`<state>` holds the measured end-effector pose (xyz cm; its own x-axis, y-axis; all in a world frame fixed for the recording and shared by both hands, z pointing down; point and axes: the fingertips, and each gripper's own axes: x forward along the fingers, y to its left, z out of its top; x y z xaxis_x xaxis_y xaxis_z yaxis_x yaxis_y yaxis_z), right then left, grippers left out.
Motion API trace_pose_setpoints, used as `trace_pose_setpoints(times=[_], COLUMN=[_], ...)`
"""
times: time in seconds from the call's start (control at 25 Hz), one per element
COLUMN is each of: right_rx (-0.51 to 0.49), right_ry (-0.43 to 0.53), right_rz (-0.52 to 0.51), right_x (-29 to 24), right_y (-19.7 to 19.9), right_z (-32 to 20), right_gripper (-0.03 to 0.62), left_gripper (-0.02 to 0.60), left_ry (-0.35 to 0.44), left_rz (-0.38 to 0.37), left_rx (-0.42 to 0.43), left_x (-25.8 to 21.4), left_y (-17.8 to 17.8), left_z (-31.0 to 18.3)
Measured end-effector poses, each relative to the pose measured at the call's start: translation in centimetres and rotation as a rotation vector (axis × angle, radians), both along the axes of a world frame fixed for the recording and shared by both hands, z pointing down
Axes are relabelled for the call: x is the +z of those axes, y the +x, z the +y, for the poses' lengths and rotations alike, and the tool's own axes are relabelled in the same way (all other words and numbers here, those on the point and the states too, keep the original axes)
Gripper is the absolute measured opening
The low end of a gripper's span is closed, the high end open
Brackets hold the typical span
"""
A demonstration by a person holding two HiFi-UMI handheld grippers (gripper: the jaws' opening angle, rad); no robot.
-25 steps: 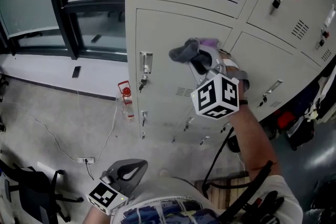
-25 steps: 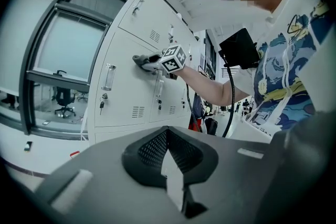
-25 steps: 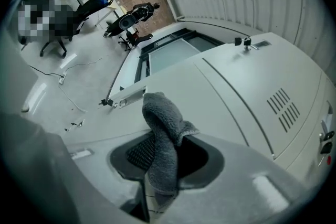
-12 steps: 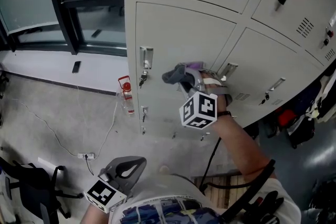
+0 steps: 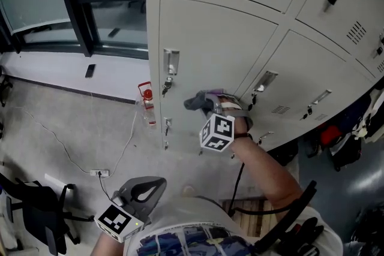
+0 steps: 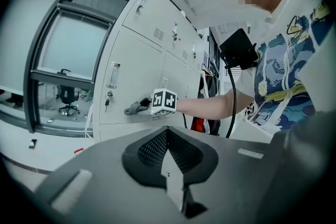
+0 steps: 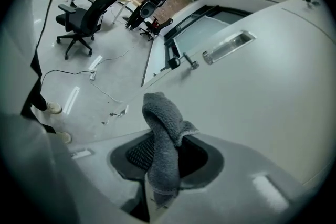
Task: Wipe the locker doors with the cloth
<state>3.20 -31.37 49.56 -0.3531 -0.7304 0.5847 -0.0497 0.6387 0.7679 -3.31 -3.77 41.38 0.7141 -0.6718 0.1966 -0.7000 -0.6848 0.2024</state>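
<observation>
A grey cloth (image 5: 198, 100) is pinched in my right gripper (image 5: 208, 106), which presses it against the lower part of a pale grey locker door (image 5: 204, 39). In the right gripper view the cloth (image 7: 163, 136) folds up out of the shut gripper (image 7: 156, 186), close to the door (image 7: 257, 102) below its recessed handle (image 7: 229, 45). My left gripper (image 5: 143, 192) hangs low by the person's body, away from the lockers. Its jaws meet with nothing between them (image 6: 172, 168). From the left gripper view the cloth (image 6: 137, 108) shows on the door.
The door's latch and key (image 5: 170, 69) sit left of the cloth. A red-capped bottle (image 5: 146, 106) stands on the floor by the locker base, with a power strip (image 5: 99, 173) and cable nearby. A black chair (image 5: 36, 216) is at lower left, bags (image 5: 339, 144) at right.
My right gripper has slid down the locker door with the cloth, from near the door's top to its lower part. The left gripper has stayed put.
</observation>
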Motion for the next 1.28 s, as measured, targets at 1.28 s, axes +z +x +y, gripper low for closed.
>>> trace_pose_setpoints(times=[1.28], right_rx=[-0.056], right_ry=[0.432], right_rz=[-0.258], right_x=[-31.8], right_y=[-1.8], right_z=[2.3], right_gripper=[0.114], left_gripper=[0.002], left_ry=[0.029], left_rz=[0.009], left_rx=[0.017], left_x=[-0.9], left_y=[-0.7], left_z=[0.9])
